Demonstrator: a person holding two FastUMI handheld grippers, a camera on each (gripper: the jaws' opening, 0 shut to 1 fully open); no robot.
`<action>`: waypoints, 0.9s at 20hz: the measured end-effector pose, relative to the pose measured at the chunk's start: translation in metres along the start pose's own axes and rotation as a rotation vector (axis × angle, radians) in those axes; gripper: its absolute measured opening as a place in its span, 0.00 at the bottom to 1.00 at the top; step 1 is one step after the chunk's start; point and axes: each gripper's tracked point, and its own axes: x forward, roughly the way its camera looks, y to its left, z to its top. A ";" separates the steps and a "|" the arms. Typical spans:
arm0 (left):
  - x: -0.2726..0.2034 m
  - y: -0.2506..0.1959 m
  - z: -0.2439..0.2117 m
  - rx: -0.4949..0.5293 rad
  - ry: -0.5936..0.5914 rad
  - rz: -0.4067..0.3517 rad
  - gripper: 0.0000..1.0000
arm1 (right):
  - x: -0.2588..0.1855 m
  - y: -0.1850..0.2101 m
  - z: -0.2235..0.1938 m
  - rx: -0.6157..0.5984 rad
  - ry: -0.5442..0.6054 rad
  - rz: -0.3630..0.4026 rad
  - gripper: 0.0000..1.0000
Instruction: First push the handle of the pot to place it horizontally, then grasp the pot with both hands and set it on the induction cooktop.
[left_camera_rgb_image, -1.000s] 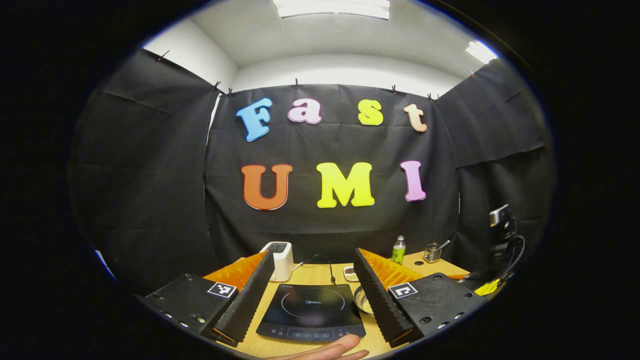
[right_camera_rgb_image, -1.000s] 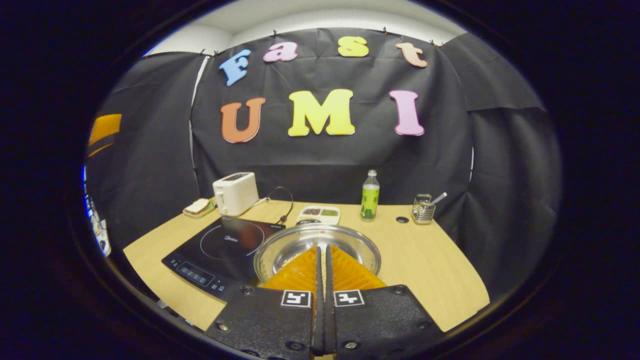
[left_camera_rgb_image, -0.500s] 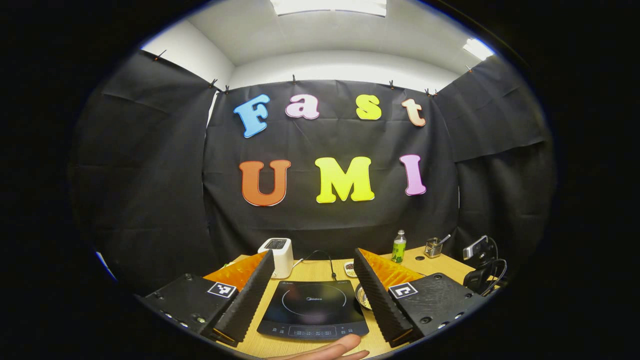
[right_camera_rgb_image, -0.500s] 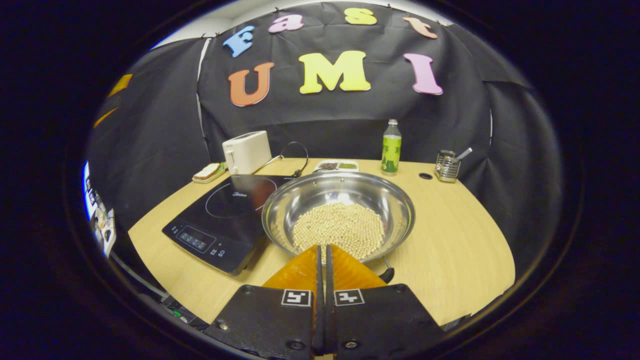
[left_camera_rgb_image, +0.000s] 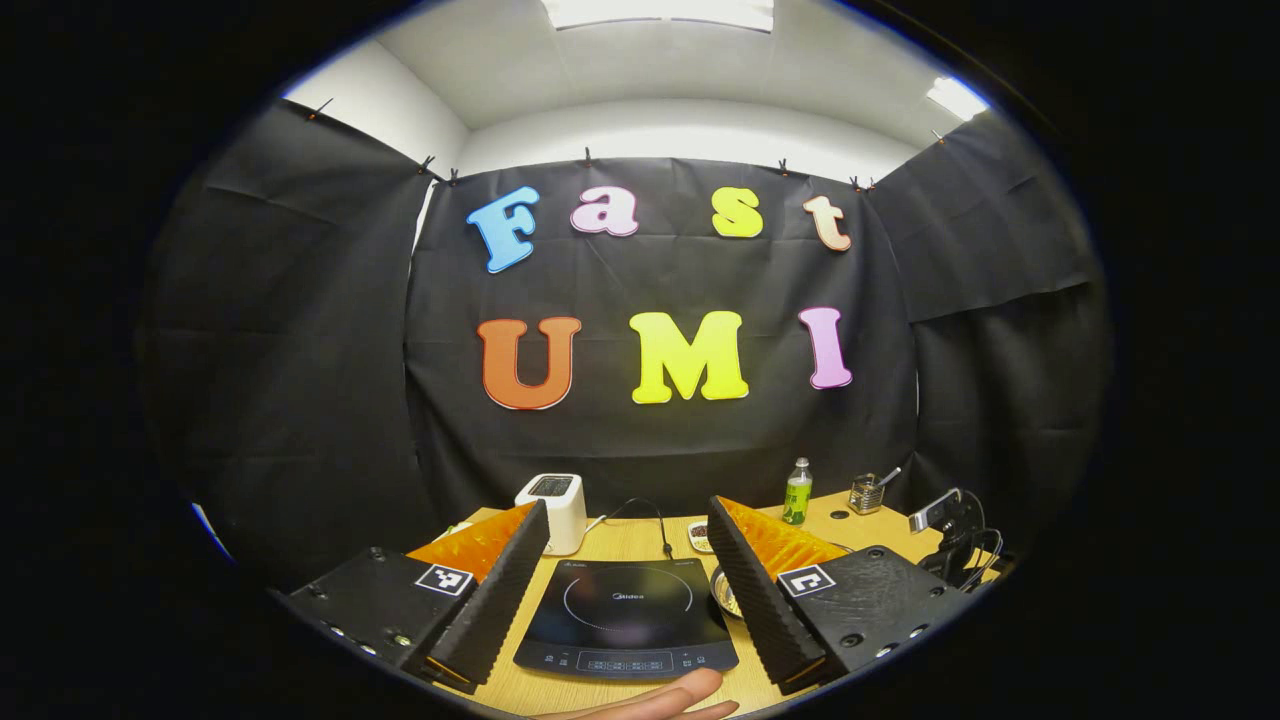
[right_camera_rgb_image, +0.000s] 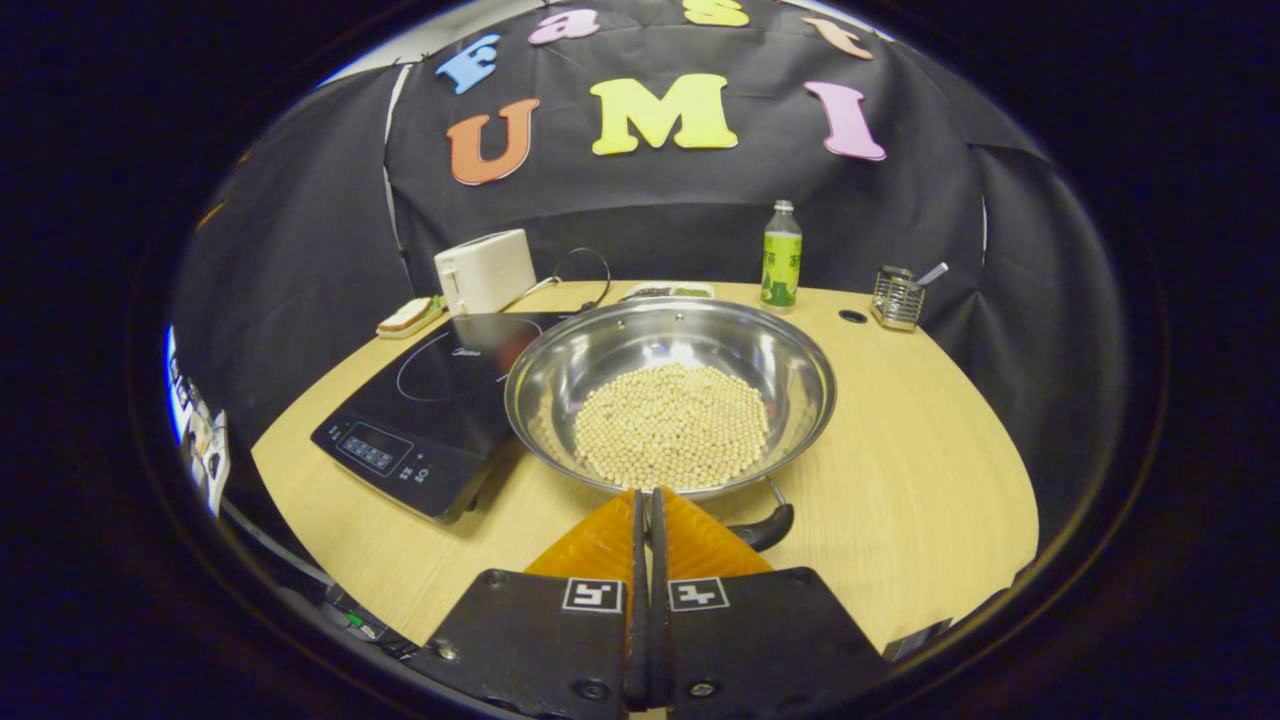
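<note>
In the right gripper view the right gripper (right_camera_rgb_image: 645, 500) has its two orange fingers pressed flat together with nothing between them; its tips sit just at the near rim of the steel pot (right_camera_rgb_image: 670, 395), close beside the black pot handle (right_camera_rgb_image: 765, 527), which pokes out to the right of the tips. The pot is full of little pale beans (right_camera_rgb_image: 672, 425); it stands on the wooden table (right_camera_rgb_image: 900, 440), touching the right edge of the black induction cooktop (right_camera_rgb_image: 430, 400) — not on it yet.

At the far side of the table stand a white toaster (right_camera_rgb_image: 485, 270), a green bottle (right_camera_rgb_image: 780, 255) and a wire holder (right_camera_rgb_image: 897, 298); a sandwich (right_camera_rgb_image: 408, 316) lies left of the toaster.

In the left gripper view the left gripper (left_camera_rgb_image: 628, 570) is spread wide and holds nothing; the cooktop (left_camera_rgb_image: 625, 618) shows between its fingers, and a bit of the pot (left_camera_rgb_image: 724, 592) peeks out by the right finger. A fingertip (left_camera_rgb_image: 660, 698) of the person shows at the near edge.
</note>
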 end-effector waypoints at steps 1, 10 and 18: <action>-0.001 0.000 -0.001 0.002 0.001 0.000 0.95 | -0.001 0.001 0.000 -0.007 0.000 0.002 0.04; -0.002 -0.004 -0.002 0.003 0.002 -0.005 0.95 | 0.001 0.020 -0.008 -0.044 0.033 0.070 0.04; -0.007 -0.010 -0.002 0.026 0.000 -0.022 0.95 | 0.002 0.004 -0.011 0.022 0.061 0.037 0.04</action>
